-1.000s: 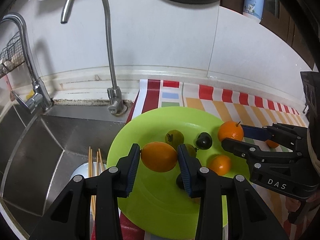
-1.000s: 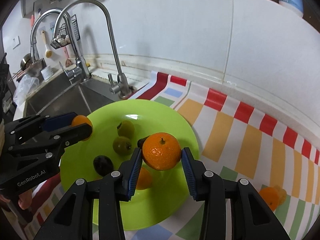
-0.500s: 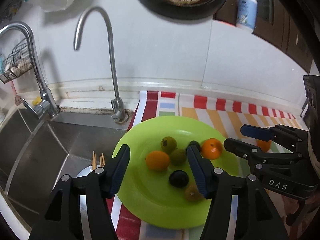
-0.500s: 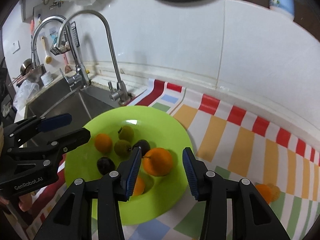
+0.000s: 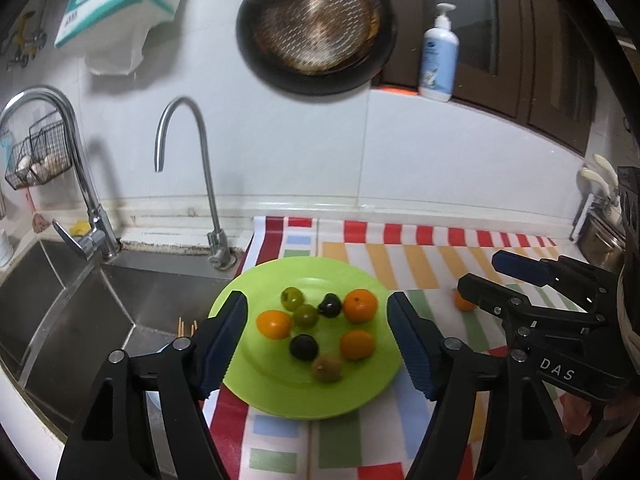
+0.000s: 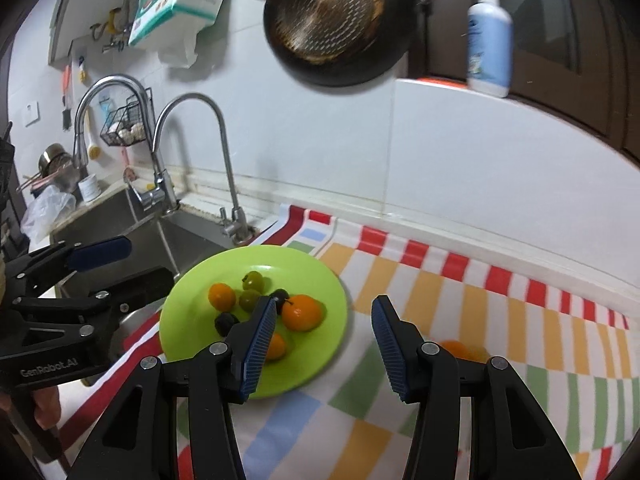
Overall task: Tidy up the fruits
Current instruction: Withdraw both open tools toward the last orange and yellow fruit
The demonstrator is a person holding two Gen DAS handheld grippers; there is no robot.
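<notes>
A lime green plate (image 5: 276,392) (image 6: 320,344) lies on a striped cloth beside the sink. It holds three oranges (image 5: 360,306) (image 6: 302,312), green fruits (image 5: 292,298) (image 6: 254,280), dark fruits (image 5: 304,347) (image 6: 224,322) and a brownish one (image 5: 326,367). One more orange (image 5: 463,302) (image 6: 454,348) lies on the cloth to the right of the plate. My left gripper (image 5: 316,340) is open and empty, raised above the plate. My right gripper (image 6: 324,336) is open and empty, above the plate's right edge.
A steel sink (image 5: 80,304) with two taps (image 5: 188,168) lies left of the plate, with chopsticks (image 5: 186,326) in it. The striped cloth (image 6: 500,312) covers the counter. A pan (image 5: 316,32) and a soap bottle (image 5: 438,52) are up on the wall.
Both grippers let go of their oranges, which now lie on the plate. Both opened wide and pulled back and up, so the plate looks smaller.
</notes>
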